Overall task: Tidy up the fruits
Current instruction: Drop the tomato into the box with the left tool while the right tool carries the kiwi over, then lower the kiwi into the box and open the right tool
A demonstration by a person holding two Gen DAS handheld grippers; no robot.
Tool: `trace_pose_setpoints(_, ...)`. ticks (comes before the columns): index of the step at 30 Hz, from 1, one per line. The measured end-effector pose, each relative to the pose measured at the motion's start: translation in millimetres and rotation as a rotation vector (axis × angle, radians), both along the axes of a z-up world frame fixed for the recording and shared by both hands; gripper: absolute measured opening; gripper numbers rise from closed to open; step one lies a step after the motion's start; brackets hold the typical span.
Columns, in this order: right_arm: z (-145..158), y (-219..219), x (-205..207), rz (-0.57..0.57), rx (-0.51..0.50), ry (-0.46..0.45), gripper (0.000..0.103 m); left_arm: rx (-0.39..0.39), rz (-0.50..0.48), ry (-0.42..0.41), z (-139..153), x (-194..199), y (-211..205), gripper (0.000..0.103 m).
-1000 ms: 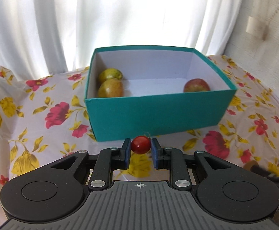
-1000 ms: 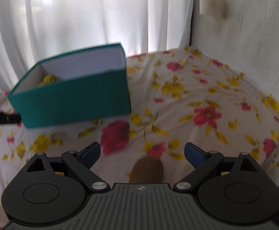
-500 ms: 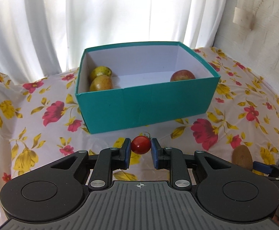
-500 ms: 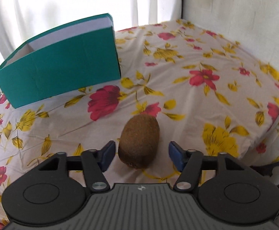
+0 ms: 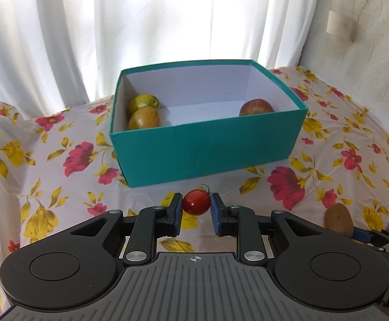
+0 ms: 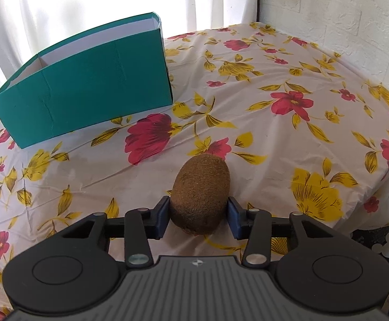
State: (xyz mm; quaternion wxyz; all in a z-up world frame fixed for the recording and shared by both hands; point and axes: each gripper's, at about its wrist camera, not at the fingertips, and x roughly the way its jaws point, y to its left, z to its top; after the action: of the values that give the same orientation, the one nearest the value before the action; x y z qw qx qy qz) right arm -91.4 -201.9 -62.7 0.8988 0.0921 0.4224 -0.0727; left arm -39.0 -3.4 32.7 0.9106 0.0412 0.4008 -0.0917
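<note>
My left gripper [image 5: 196, 208] is shut on a small red tomato [image 5: 196, 205] and holds it in front of the teal box [image 5: 207, 149]. The box holds two yellow-green fruits [image 5: 144, 117] at its left and a red apple [image 5: 256, 107] at its right. My right gripper [image 6: 198, 214] has closed on a brown kiwi [image 6: 200, 192] that lies on the flowered cloth; both pads touch its sides. The kiwi also shows in the left wrist view [image 5: 338, 220], with the right gripper's blue pad beside it. The box [image 6: 87, 88] stands to the far left in the right wrist view.
A flowered cloth [image 6: 288, 112] covers the surface and drops off at the right edge. White curtains [image 5: 167, 21] hang behind the box. A white brick wall [image 6: 354, 21] stands at the right. A dark printed item [image 6: 381, 243] lies below the cloth's edge.
My right gripper came down around the kiwi and its jaws closed onto it. My left gripper backed away from the box and rose, still holding the tomato.
</note>
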Motion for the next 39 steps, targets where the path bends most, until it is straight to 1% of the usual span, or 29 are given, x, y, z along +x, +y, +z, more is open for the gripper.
trace_pose_setpoints(3,7,0,-1,0.000,-0.002,-0.014,0.043,-0.009,0.007,-0.005,5,3,2,0.026)
trace_pose_setpoints(9,31,0,-3,0.015,-0.009,-0.086,0.043,-0.013,0.015,-0.048,23,19,-3,0.026)
trace_pose_setpoints(11,41,1,0,0.021,-0.004,-0.110,0.043,-0.023,0.016,-0.079,32,27,-4,0.026)
trace_pose_setpoints(15,59,4,6,0.043,-0.010,-0.169,0.043,-0.016,0.028,-0.165,48,45,-6,0.026)
trace_pose_setpoints(18,70,8,14,0.060,-0.021,-0.206,0.043,-0.006,0.049,-0.205,48,68,-5,0.026)
trace_pose_setpoints(23,87,14,29,0.086,-0.033,-0.256,0.043,0.012,0.091,-0.179,28,109,-1,0.026)
trace_pose_setpoints(27,99,19,39,0.110,-0.042,-0.290,0.043,0.014,0.099,-0.128,9,130,0,0.026)
trace_pose_setpoints(30,105,24,49,0.125,-0.050,-0.305,0.043,0.008,0.107,-0.100,0,138,2,0.027)
trace_pose_setpoints(31,106,26,52,0.129,-0.051,-0.311,0.043,0.010,0.112,-0.096,-2,140,3,0.028)
trace_pose_setpoints(32,108,28,55,0.137,-0.054,-0.316,0.043,0.013,0.115,-0.094,-3,141,3,0.033)
trace_pose_setpoints(33,110,30,57,0.143,-0.056,-0.321,0.043,0.011,0.117,-0.091,-4,142,4,0.041)
trace_pose_setpoints(37,115,39,68,0.168,-0.075,-0.337,0.043,0.019,0.121,-0.069,-5,144,4,0.058)
trace_pose_setpoints(38,116,41,71,0.173,-0.077,-0.339,0.043,0.023,0.121,-0.064,-4,143,5,0.064)
trace_pose_setpoints(39,116,42,74,0.180,-0.082,-0.340,0.043,0.025,0.121,-0.060,-3,141,6,0.069)
